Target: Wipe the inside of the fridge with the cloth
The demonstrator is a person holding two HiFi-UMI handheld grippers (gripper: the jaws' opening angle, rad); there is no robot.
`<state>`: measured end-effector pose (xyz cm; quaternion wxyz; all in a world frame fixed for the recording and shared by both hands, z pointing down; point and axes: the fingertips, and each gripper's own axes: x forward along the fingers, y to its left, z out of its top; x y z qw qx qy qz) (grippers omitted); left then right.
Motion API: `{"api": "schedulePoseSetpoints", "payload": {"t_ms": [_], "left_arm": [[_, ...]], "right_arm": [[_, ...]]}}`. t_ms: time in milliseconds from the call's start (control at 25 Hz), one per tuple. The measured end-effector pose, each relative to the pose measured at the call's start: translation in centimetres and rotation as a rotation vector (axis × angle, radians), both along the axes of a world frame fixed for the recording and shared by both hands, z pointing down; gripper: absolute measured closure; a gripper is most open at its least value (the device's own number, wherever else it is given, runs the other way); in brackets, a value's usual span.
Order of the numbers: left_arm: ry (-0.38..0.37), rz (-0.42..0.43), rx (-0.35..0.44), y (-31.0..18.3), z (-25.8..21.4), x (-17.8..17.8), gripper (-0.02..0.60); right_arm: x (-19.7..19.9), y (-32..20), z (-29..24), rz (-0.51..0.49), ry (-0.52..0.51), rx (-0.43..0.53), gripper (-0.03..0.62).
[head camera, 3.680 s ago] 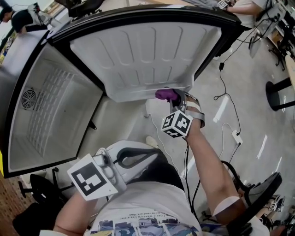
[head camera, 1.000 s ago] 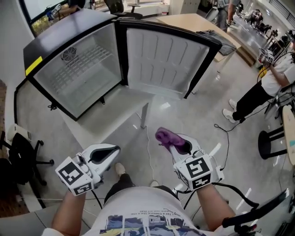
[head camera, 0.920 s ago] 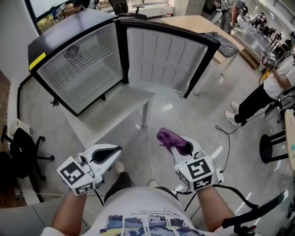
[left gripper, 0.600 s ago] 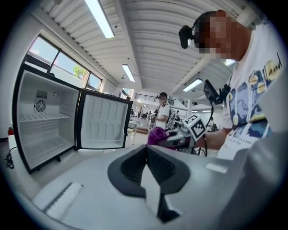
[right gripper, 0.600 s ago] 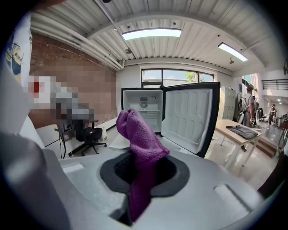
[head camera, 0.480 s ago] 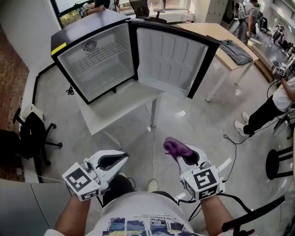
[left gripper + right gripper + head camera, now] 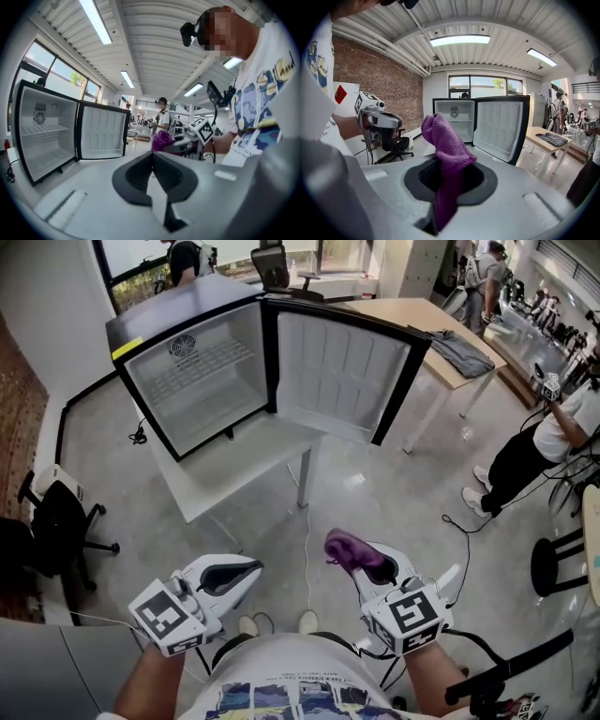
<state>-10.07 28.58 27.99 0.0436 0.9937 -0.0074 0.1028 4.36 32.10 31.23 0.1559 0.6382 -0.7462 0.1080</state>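
Note:
A small black fridge (image 7: 197, 371) stands far ahead on a low white table (image 7: 234, 470), its door (image 7: 342, 371) swung wide open to the right and its white inside bare. My right gripper (image 7: 361, 554) is held low near my body, shut on a purple cloth (image 7: 345, 547) that sticks up from the jaws (image 7: 443, 140). My left gripper (image 7: 246, 568) hangs beside it, shut with nothing in it (image 7: 152, 171). Both are well short of the fridge (image 7: 454, 119).
Grey floor lies between me and the fridge table, with a white cable (image 7: 307, 540) trailing across it. A wooden table (image 7: 441, 329) with a grey garment stands at the back right. A person (image 7: 544, 442) stands at the right; a black chair (image 7: 47, 526) is at the left.
The view has pulled back from the fridge door; the fridge now stands far off. Both grippers have stayed low near my body, the right one keeping the cloth.

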Motion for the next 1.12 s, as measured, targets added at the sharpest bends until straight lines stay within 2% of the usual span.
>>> {"api": "schedulePoseSetpoints", "payload": {"t_ms": [240, 480, 840, 1120], "left_arm": [[0.013, -0.001, 0.004, 0.5, 0.0, -3.1, 0.575], [0.008, 0.037, 0.007, 0.4, 0.1, -4.8, 0.575], [0.008, 0.072, -0.017, -0.1, 0.2, -5.8, 0.575], [-0.001, 0.096, -0.041, 0.0, 0.8, -5.5, 0.575]], "right_arm": [[-4.5, 0.0, -0.8, -0.031, 0.001, 0.02, 0.539], [-6.6, -0.4, -1.5, -0.016, 0.003, 0.047, 0.539], [-8.8, -1.0, -1.6, -0.015, -0.001, 0.043, 0.539], [-9.1, -0.8, -1.4, -0.01, 0.006, 0.026, 0.54]]}}
